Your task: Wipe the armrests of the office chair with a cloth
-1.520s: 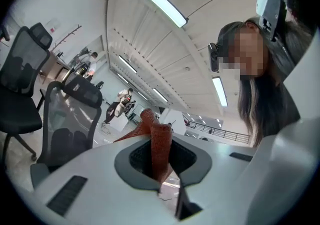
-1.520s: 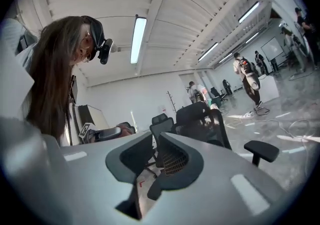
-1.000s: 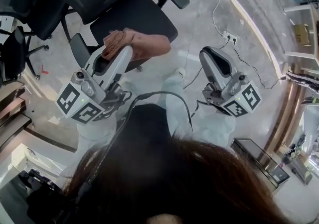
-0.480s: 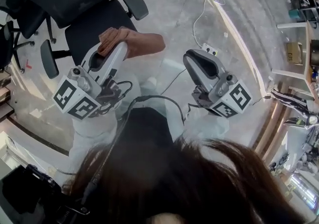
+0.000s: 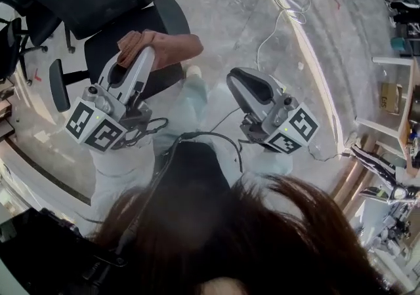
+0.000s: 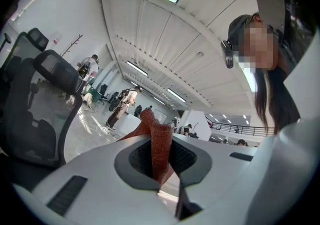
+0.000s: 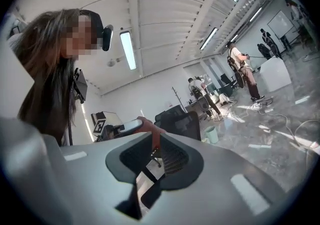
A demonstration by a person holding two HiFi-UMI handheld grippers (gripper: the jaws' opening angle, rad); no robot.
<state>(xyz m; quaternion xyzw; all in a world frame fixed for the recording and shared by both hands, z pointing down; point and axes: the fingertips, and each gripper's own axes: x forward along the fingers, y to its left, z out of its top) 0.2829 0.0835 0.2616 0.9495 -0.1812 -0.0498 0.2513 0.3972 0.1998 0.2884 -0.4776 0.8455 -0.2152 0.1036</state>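
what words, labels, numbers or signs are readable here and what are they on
No readable text in any view.
Left marker cube and right marker cube: black-and-white square patterns, no letters.
Cardboard box at the right edge: print too small to read.
Red mark on the floor: too small to read.

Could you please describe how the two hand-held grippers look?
Both the left gripper and the right gripper are light grey plastic shells with dark ribbed pads inside the jaws. Each carries a cube with black-and-white square markers. A black cable curves between them. The person wears white sleeves.
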